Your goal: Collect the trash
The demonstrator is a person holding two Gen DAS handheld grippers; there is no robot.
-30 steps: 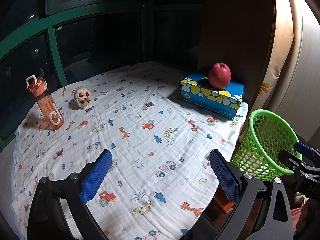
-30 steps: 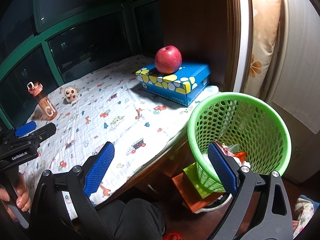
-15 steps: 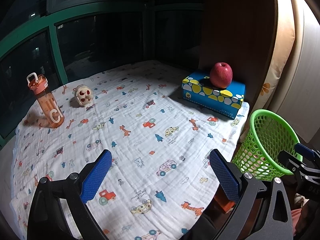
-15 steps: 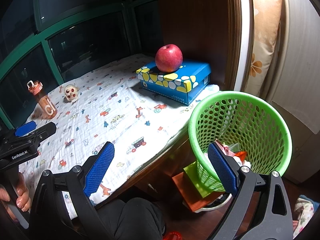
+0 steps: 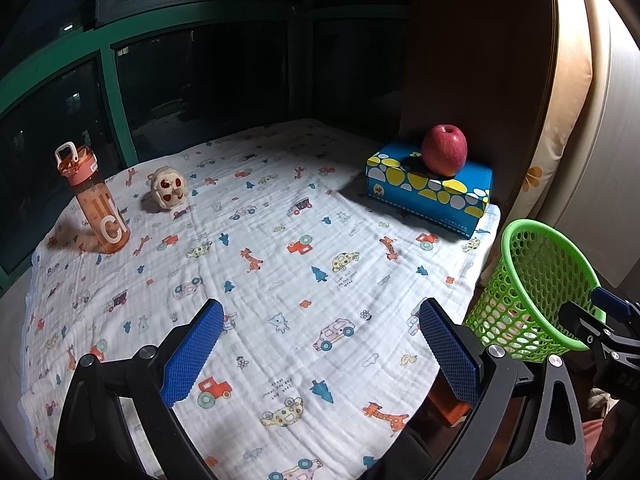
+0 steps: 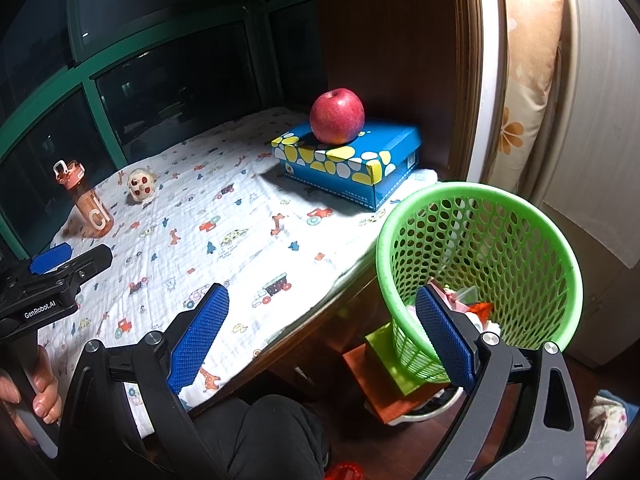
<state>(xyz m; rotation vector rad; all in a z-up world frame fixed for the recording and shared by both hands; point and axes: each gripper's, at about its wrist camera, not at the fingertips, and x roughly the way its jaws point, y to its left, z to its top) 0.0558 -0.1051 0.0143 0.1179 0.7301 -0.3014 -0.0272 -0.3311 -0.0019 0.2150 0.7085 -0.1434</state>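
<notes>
The printed cloth (image 5: 280, 280) lies mostly bare; at its right edge the upright green basket (image 6: 480, 200) opens upward, both the left gripper (image 5: 320, 344) and the right gripper (image 6: 320, 332) spread empty.

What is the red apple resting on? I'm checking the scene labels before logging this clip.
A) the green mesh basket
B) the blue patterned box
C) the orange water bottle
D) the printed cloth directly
B: the red apple sits on top of the blue patterned box, which itself lies on the printed cloth, apart from the green mesh basket and the orange water bottle.
</notes>
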